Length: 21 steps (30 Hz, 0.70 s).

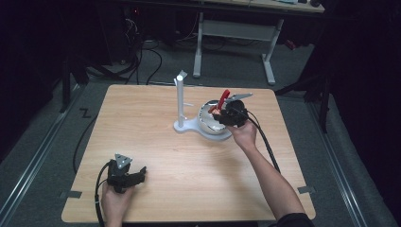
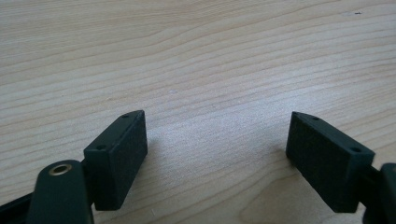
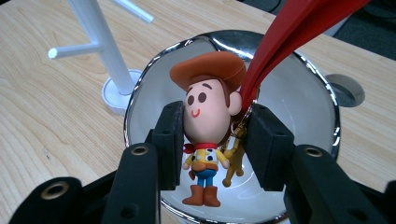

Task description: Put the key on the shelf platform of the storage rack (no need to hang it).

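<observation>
A cowboy toy figure (image 3: pixel 210 107) with a brown hat and a red strap (image 3: pixel 289 37) hangs between my right gripper's jaws (image 3: pixel 215 116), which are shut on its head. It sits just above the inside of a shiny metal bowl (image 3: pixel 322 93). In the high view the right gripper (image 1: pixel 222 112) holds the figure (image 1: pixel 216 109) over the bowl (image 1: pixel 208 124) at the table's far middle, the strap (image 1: pixel 224 97) sticking up. My left gripper (image 1: pixel 142 171) rests near the front left, open, with nothing but bare wood between its jaws (image 2: pixel 217 135).
A white stand (image 1: pixel 181 101) with short side pegs rises right beside the bowl's left; its post and pegs (image 3: pixel 105 46) are close to the bowl rim. A round hole (image 3: pixel 345 88) in the tabletop lies behind the bowl. A desk frame (image 1: pixel 236 33) stands beyond the table.
</observation>
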Each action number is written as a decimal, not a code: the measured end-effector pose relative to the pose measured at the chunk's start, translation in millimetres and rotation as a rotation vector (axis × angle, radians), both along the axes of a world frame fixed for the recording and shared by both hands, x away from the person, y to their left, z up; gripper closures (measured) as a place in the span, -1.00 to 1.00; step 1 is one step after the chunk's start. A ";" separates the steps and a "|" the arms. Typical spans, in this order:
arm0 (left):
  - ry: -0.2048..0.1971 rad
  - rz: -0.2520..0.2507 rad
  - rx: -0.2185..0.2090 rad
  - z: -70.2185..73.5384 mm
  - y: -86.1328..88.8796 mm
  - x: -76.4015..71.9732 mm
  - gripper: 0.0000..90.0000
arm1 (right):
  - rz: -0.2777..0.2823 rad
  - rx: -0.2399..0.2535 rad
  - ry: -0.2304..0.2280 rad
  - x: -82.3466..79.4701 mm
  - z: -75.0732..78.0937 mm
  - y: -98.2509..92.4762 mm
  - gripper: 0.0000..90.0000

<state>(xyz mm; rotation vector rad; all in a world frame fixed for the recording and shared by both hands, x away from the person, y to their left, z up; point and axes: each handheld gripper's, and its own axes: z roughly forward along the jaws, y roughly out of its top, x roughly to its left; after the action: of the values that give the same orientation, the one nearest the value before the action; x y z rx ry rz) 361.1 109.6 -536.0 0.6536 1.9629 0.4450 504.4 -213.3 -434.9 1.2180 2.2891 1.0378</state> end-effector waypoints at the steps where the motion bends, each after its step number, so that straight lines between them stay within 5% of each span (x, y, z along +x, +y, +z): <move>1: 0.000 0.000 0.000 0.0 0.0 0.0 -0.54 | -0.003 0.002 0.005 0.6 -1.8 1.3 0.33; 9: 0.000 0.000 0.000 0.0 0.0 0.0 -0.54 | -0.005 -0.021 0.023 5.2 -12.8 8.4 0.30; 13: -0.001 -0.002 0.002 -0.1 0.2 0.0 -0.54 | -0.012 -0.026 0.051 8.9 -18.8 8.8 0.12; 21: 0.000 -0.001 0.000 0.0 0.0 0.1 -0.54 | -0.003 -0.021 0.023 -0.1 -8.6 0.8 0.05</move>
<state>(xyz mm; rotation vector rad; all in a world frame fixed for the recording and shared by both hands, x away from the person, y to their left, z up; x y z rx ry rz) 361.2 109.6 -536.0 0.6543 1.9621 0.4446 504.3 -212.5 -443.4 1.2307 2.3086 1.0010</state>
